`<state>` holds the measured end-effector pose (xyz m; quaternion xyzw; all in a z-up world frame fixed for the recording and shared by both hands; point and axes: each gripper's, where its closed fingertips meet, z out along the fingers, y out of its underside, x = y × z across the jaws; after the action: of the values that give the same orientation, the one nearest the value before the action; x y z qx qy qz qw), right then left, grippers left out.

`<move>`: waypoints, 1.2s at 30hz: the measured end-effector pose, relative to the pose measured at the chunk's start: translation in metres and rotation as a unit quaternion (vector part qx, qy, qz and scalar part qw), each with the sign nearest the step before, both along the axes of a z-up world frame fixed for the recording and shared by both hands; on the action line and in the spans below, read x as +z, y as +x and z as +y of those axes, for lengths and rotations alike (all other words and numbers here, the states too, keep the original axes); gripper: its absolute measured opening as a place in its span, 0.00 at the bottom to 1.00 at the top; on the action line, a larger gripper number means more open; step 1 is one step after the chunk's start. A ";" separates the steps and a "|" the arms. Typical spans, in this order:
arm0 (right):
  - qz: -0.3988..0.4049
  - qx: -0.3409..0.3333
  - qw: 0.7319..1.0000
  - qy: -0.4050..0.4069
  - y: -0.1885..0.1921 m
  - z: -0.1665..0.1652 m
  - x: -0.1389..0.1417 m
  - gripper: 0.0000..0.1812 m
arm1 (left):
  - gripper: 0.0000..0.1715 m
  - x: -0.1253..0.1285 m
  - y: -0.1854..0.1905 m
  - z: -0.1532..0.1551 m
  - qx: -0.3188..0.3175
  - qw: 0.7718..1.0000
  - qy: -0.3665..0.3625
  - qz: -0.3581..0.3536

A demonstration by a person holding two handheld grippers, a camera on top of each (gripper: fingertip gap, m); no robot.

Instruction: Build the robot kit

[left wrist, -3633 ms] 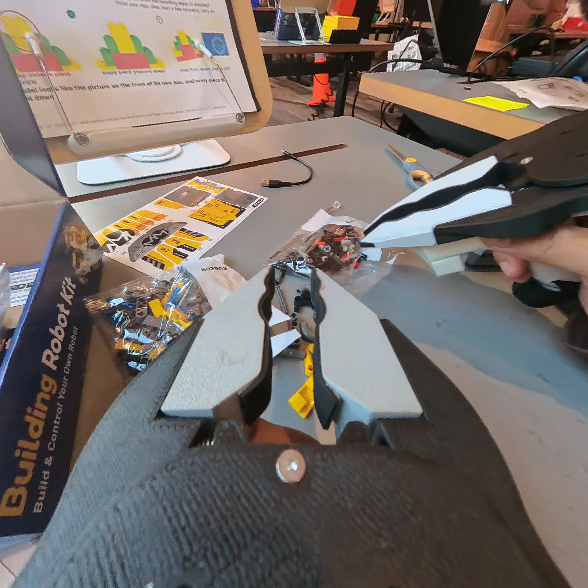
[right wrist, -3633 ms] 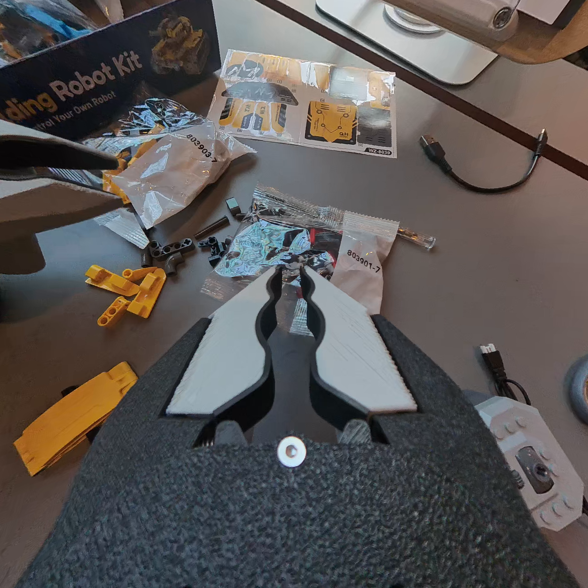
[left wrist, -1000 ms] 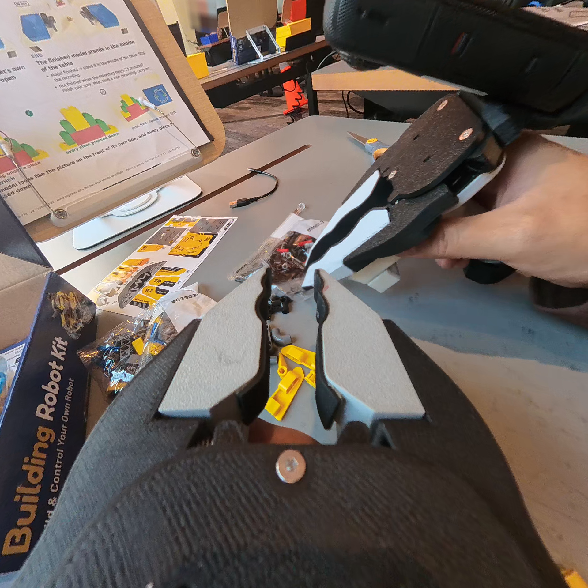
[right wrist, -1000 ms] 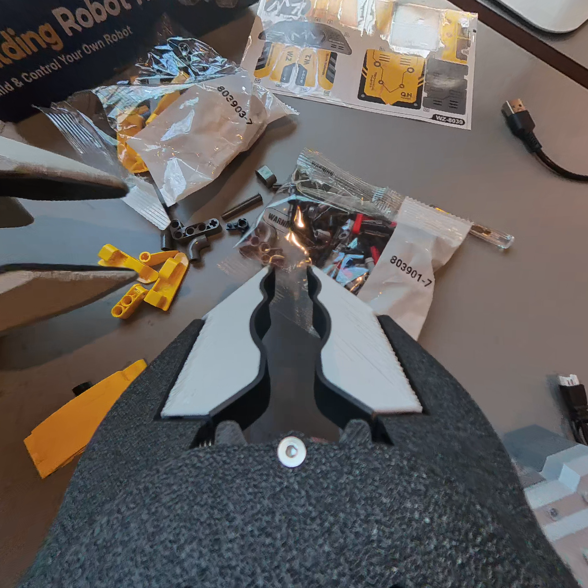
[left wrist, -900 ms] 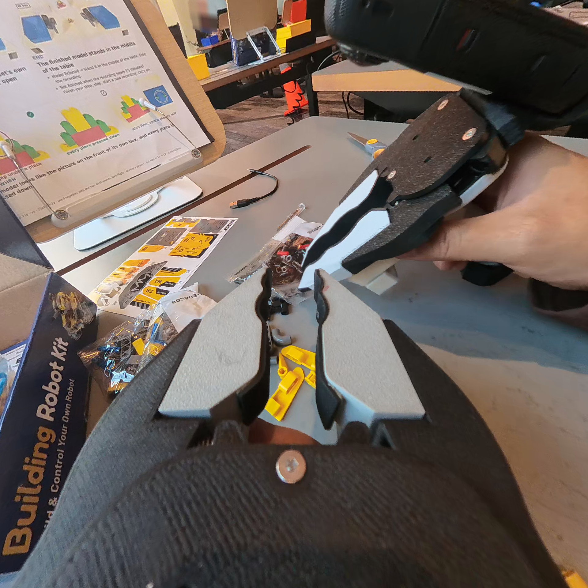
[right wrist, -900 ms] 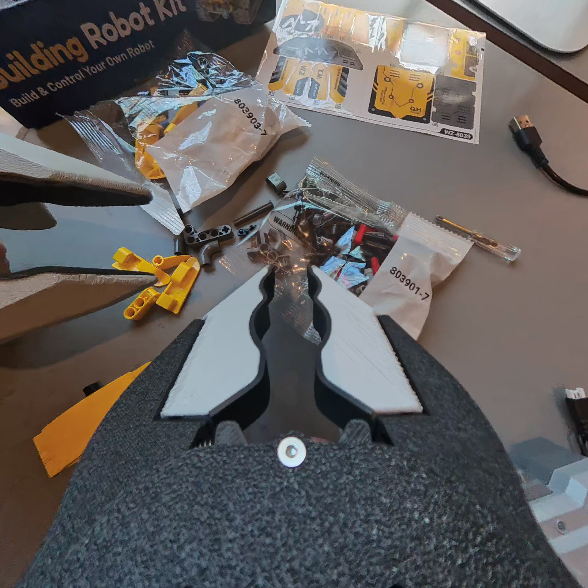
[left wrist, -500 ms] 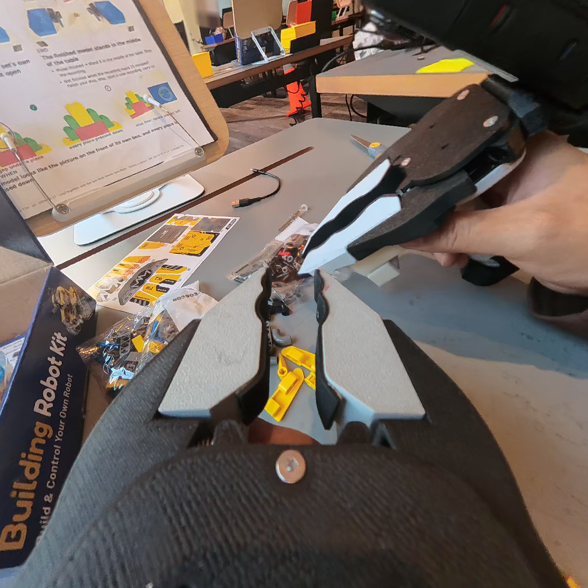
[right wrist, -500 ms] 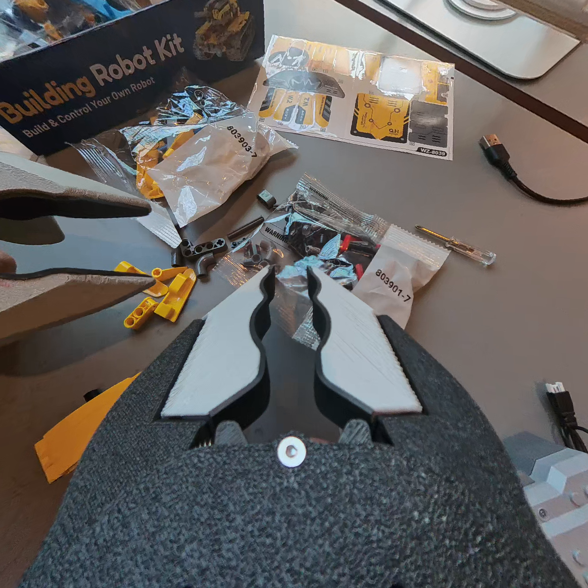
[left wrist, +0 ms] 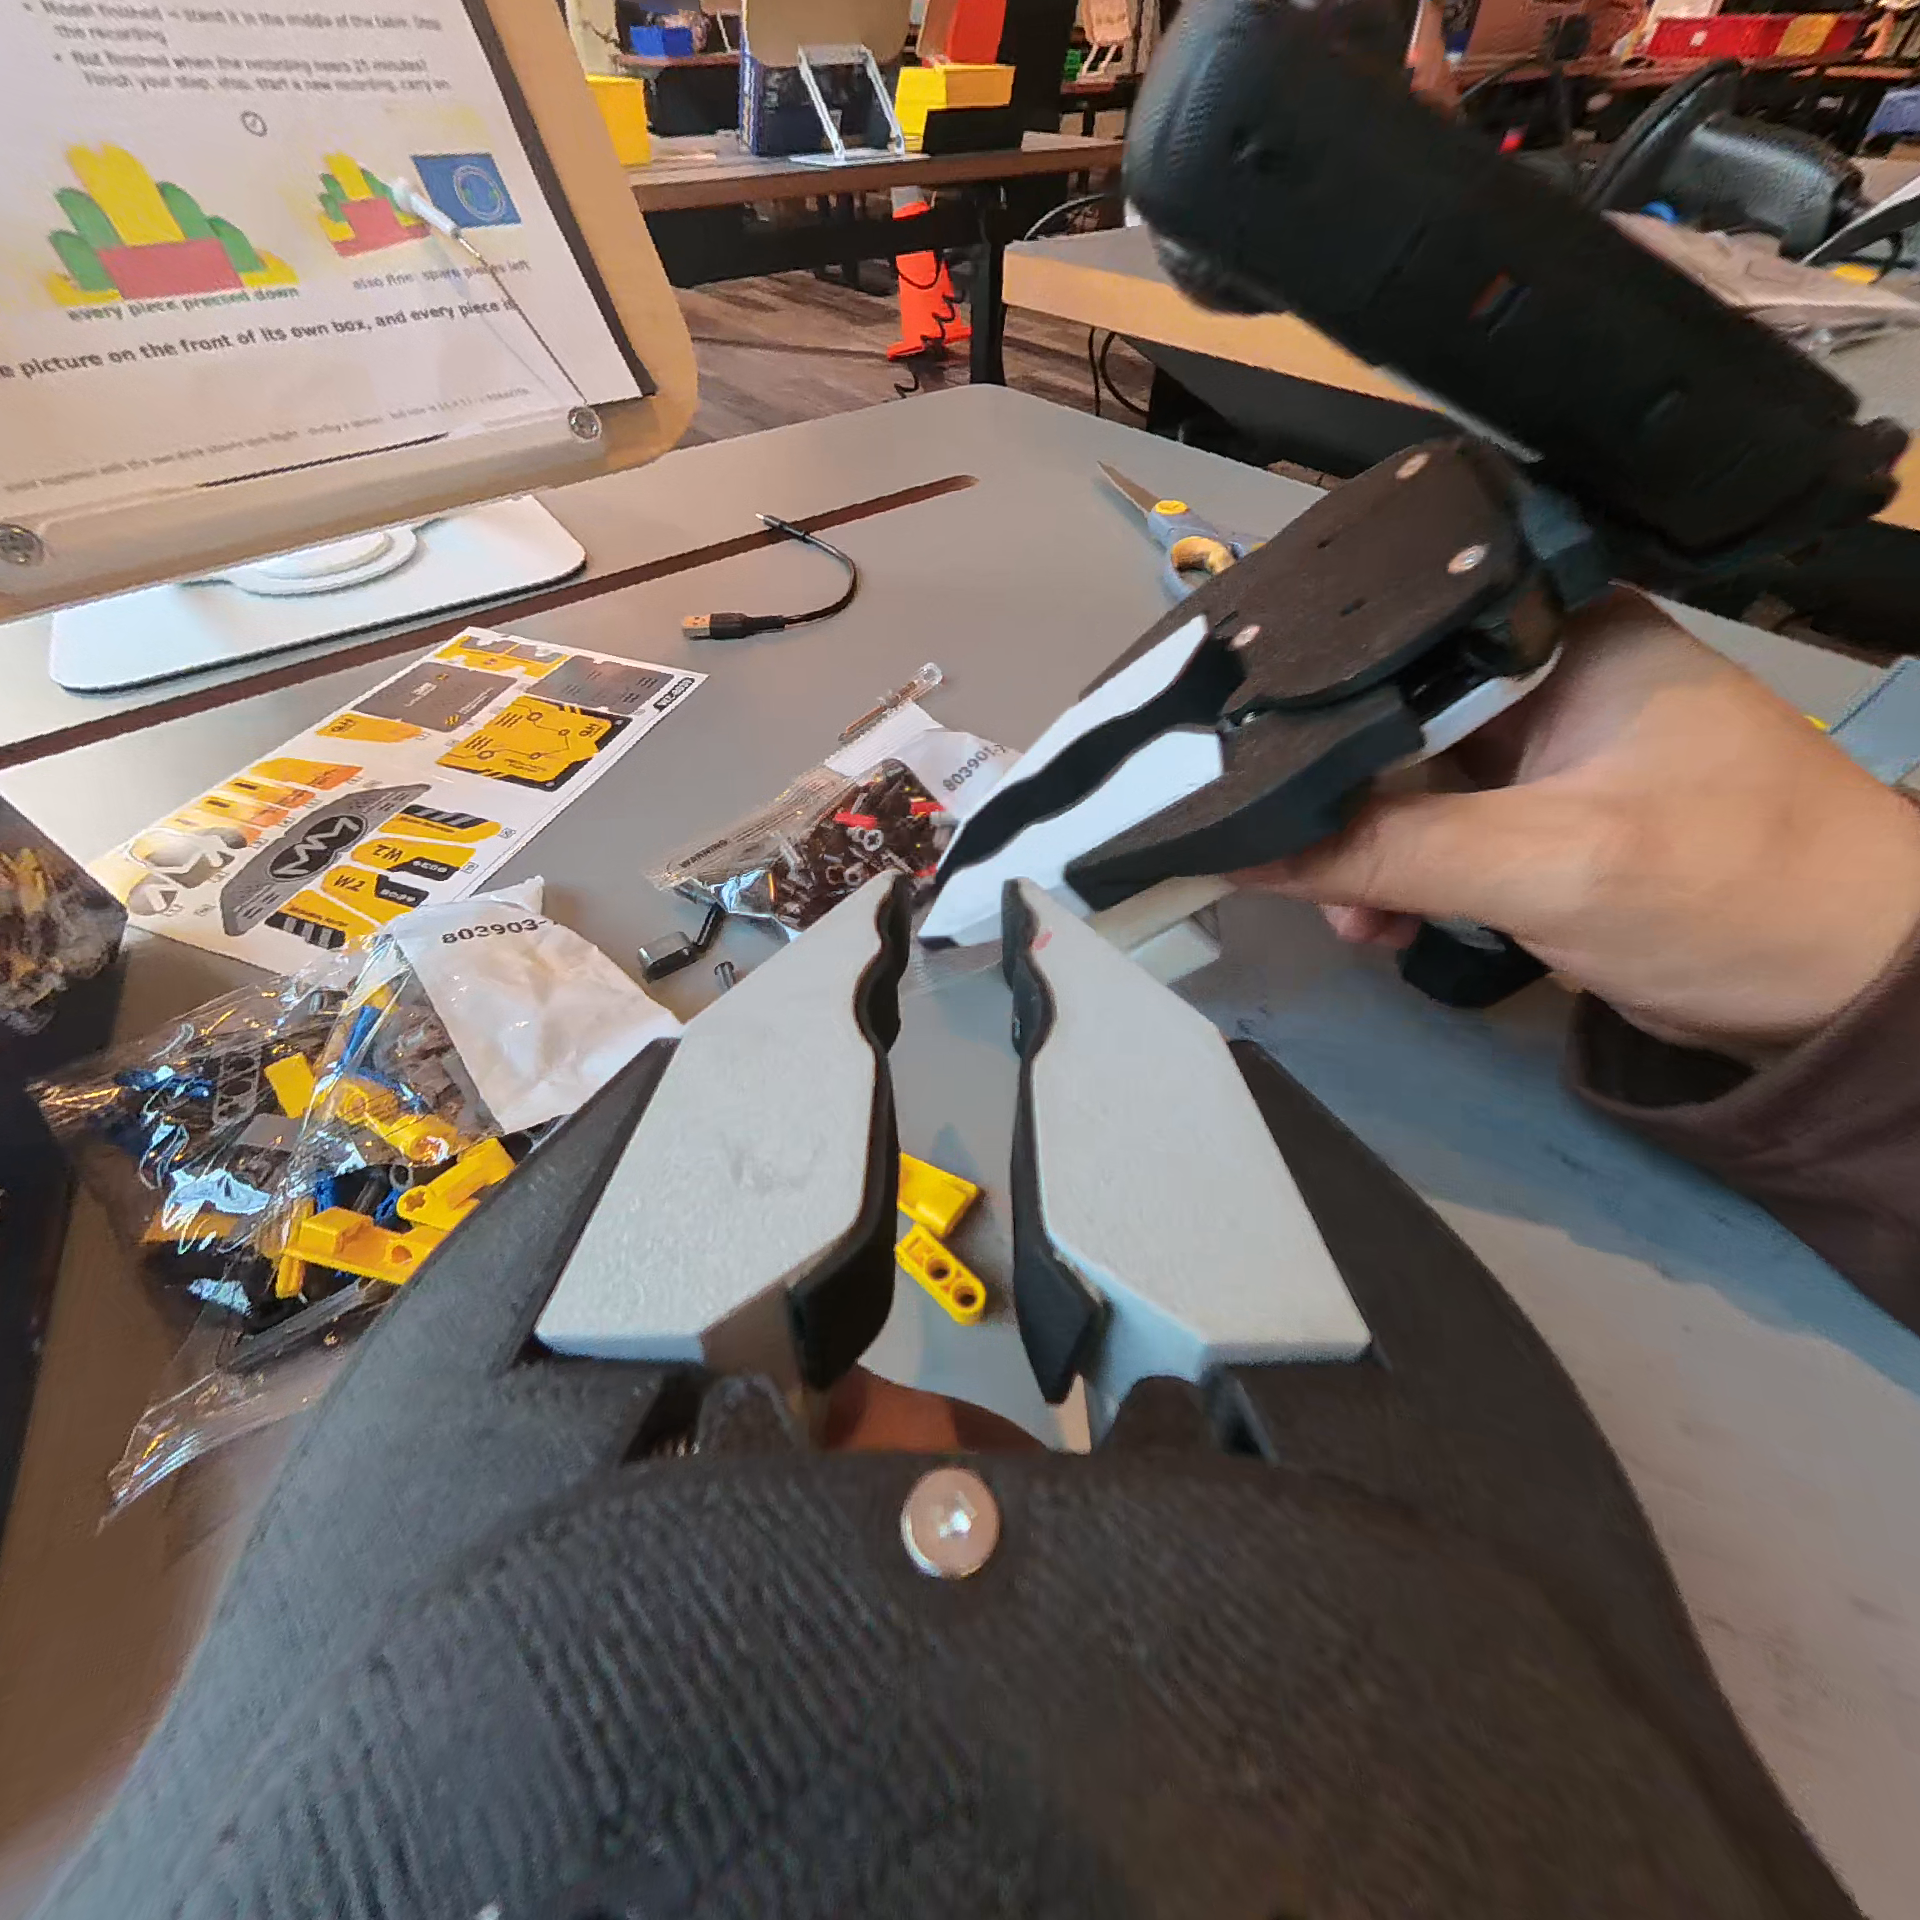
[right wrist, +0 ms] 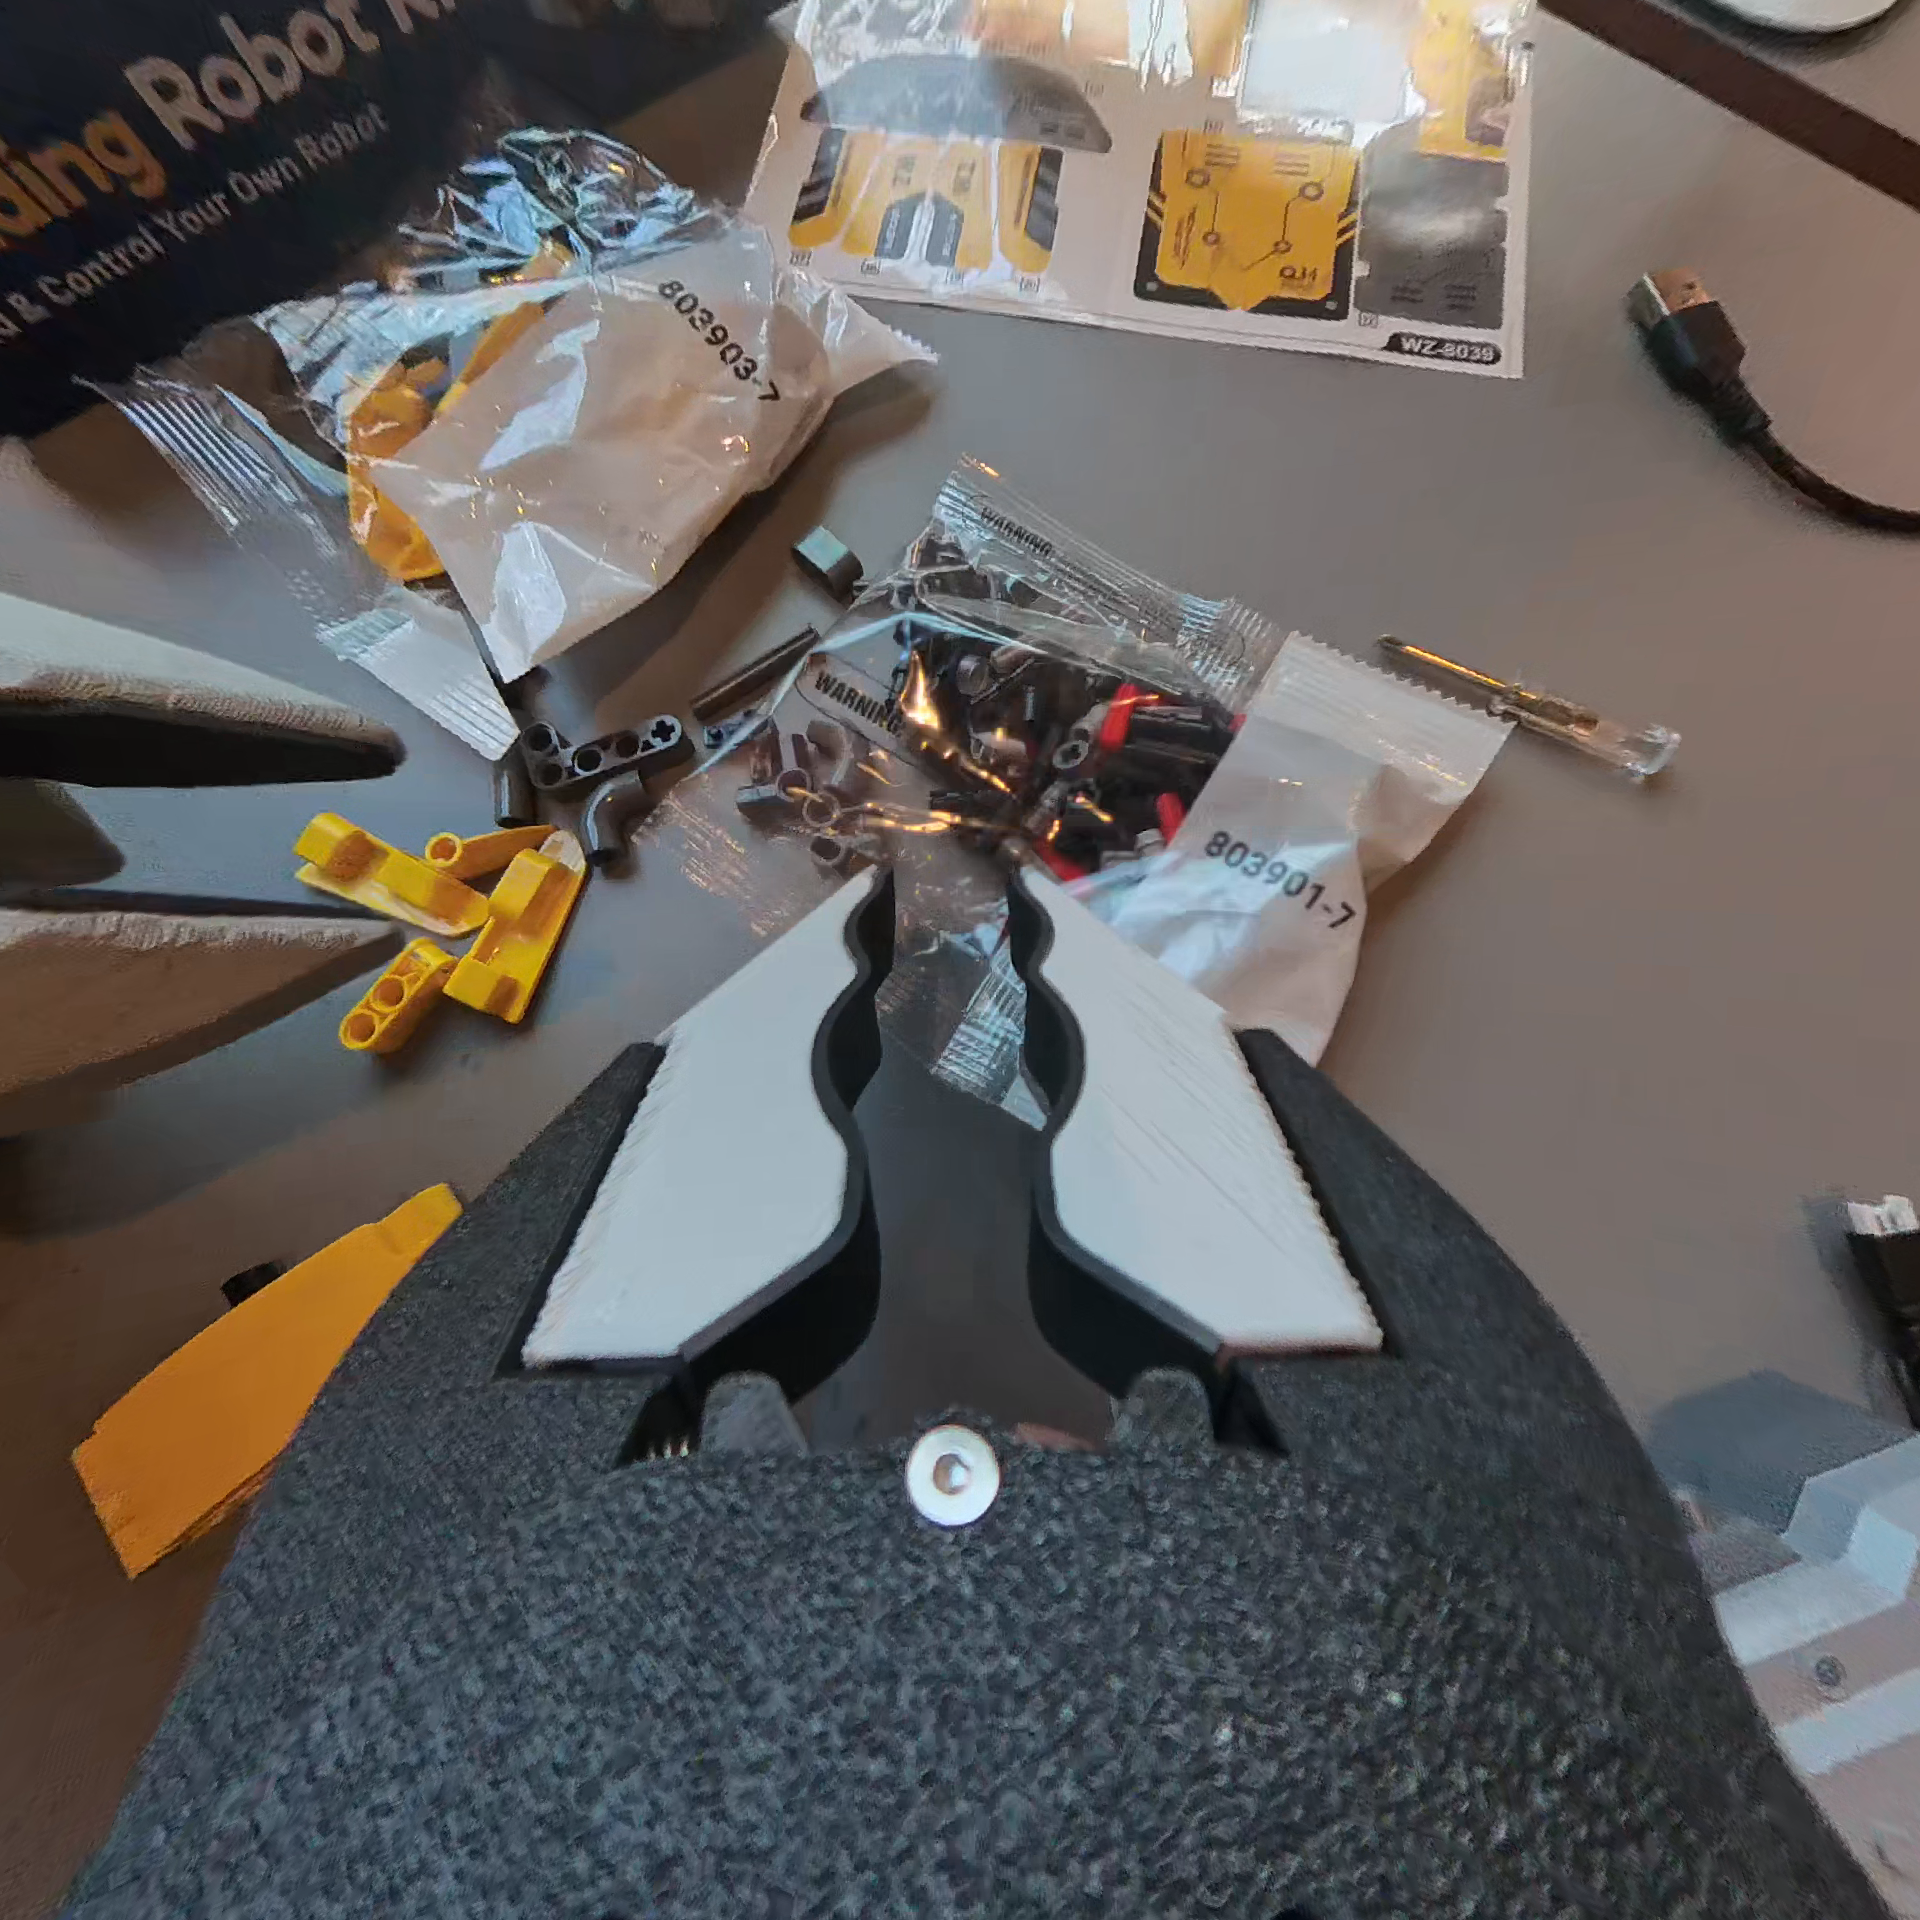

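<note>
Bag [right wrist: 1049,748] of dark pins lies on the table [right wrist: 1558,499], under the right gripper [right wrist: 951,894], whose fingers are spread and empty. Crinkly film could slip or spill pins. Left gripper [left wrist: 951,914], also spread, hovers beside.

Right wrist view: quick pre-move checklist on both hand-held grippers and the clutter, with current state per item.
1. Right hand-held gripper open and empty: ok, gap shows between its fingers, nothing in it.
2. Right hand-held gripper lined up on the bag of dark and red parts: ok, the bag's near edge lies between the fingertips; contact cannot tell.
3. Left hand-held gripper open and empty: ok.
4. Loose yellow pieces free of the left fingers: ok, they lie on the table just beyond the fingertips.
5. Small screwdriver free of the bag: not ok, its tip end meets the bag's sealed edge.
6. Bag sealed: cannot tell.
</note>
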<state>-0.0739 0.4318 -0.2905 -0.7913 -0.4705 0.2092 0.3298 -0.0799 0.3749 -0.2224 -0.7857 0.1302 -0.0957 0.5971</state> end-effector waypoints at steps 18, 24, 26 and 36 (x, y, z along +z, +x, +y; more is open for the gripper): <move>0.041 -0.001 0.997 0.065 -0.011 0.006 0.021 0.00 | 0.10 0.000 -0.004 0.000 0.003 1.000 0.000 0.012; 0.068 -0.028 0.993 0.089 -0.003 0.016 0.039 0.00 | 0.02 -0.004 -0.017 0.005 0.032 0.999 -0.021 -0.009; 0.078 -0.038 0.991 0.105 0.003 0.020 0.048 0.02 | 0.03 -0.009 -0.018 0.006 0.032 0.999 -0.037 -0.019; -0.048 -0.046 0.991 0.115 0.025 0.026 0.022 0.18 | 0.10 -0.014 -0.020 0.008 0.028 0.997 -0.055 -0.038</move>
<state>-0.0485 0.4577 -0.2686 -0.7777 -0.4700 0.1001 0.4053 -0.1002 0.3828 -0.2363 -0.8163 0.0800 -0.1163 0.5602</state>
